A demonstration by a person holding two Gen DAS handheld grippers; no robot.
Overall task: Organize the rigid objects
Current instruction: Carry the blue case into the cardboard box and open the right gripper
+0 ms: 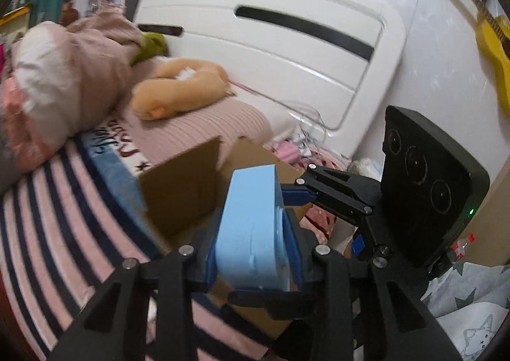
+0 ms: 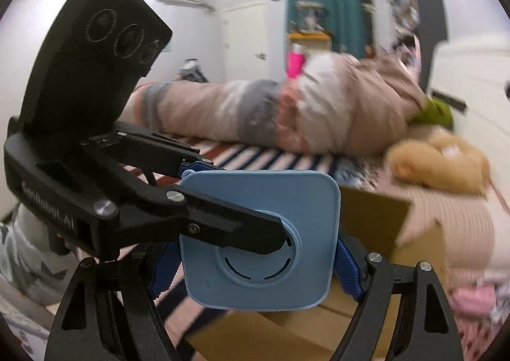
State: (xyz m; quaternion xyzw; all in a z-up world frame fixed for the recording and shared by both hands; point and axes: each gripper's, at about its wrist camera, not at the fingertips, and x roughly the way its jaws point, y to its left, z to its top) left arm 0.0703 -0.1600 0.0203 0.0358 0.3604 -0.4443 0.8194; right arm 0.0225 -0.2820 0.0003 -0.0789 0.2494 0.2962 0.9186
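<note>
A light blue square box-shaped device point(image 1: 251, 227) with a round vent on one face is held between both grippers above an open cardboard box point(image 1: 185, 188) on the bed. My left gripper point(image 1: 255, 252) is shut on its two broad faces. In the right wrist view the device point(image 2: 258, 243) faces me, and my right gripper point(image 2: 255, 268) is shut on its left and right edges. The left gripper's fingers point(image 2: 223, 227) reach across the device's face from the left. The cardboard box point(image 2: 376, 227) lies below and behind it.
A striped pink, white and navy blanket point(image 1: 47, 227) covers the bed. An orange plush toy point(image 1: 178, 86) and a heap of bedding point(image 1: 70, 74) lie behind the box. A white headboard point(image 1: 271, 42) stands at the back. A yellow guitar point(image 1: 494, 42) leans on the right wall.
</note>
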